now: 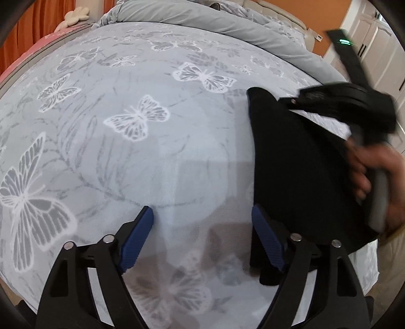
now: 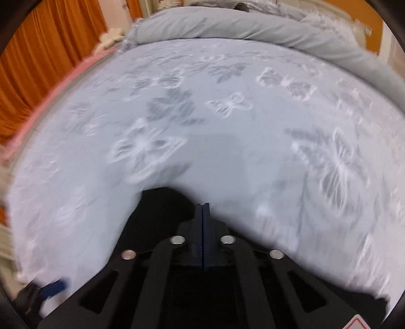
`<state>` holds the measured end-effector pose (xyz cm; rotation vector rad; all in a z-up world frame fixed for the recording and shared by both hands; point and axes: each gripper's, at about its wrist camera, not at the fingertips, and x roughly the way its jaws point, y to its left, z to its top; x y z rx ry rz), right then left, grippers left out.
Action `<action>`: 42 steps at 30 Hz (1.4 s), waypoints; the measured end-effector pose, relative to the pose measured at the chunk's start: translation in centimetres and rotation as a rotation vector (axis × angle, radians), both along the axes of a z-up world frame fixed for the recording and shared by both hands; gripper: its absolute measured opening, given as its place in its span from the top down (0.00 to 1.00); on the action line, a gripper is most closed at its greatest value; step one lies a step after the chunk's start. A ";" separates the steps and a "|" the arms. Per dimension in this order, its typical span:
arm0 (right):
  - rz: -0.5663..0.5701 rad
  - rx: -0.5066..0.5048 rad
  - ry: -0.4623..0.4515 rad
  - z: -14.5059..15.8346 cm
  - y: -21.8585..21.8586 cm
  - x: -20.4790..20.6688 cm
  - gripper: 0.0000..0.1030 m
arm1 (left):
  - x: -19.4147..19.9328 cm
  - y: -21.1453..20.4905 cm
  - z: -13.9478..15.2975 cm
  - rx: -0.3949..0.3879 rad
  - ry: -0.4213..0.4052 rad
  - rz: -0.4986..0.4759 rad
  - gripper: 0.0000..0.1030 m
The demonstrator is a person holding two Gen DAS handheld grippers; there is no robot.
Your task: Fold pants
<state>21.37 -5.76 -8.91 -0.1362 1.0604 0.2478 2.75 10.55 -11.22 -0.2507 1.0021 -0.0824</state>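
While left claw (image 1: 202, 238) sits apart w/ nothing between its blue pads at frame bottom, black pants (image 1: 301, 164) hang lifted at right, over butterfly bedsheet (image 1: 141, 141). Right claw (image 2: 203, 206) is pressed together on pants fabric. Grey duvet (image 1: 202, 20) bunched at top.

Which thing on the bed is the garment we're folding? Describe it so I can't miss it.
Start from the pale blue bedsheet printed with white butterflies, which fills both views. On its right side in the left wrist view lies the pants, a plain black cloth with the right gripper shut on it. It is the only dark, unpatterned fabric on the sheet; the open left gripper holds nothing.
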 end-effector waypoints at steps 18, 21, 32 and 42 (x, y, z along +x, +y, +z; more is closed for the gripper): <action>-0.405 0.303 -0.028 2.7 -20.9 -15.3 0.46 | 0.0 -1.7 0.7 -0.189 0.045 -0.134 0.10; -0.368 0.250 -0.060 3.2 -18.7 -13.8 0.96 | 0.0 -2.6 0.4 -0.118 0.029 -0.130 0.10; -0.498 0.329 -0.228 4.9 -22.8 -19.1 0.51 | 0.3 -3.6 0.4 -0.083 -0.006 -0.170 0.05; -0.387 0.358 -0.017 0.4 -19.2 -21.1 0.70 | 1.8 -2.4 -0.1 -0.341 0.063 -0.173 0.05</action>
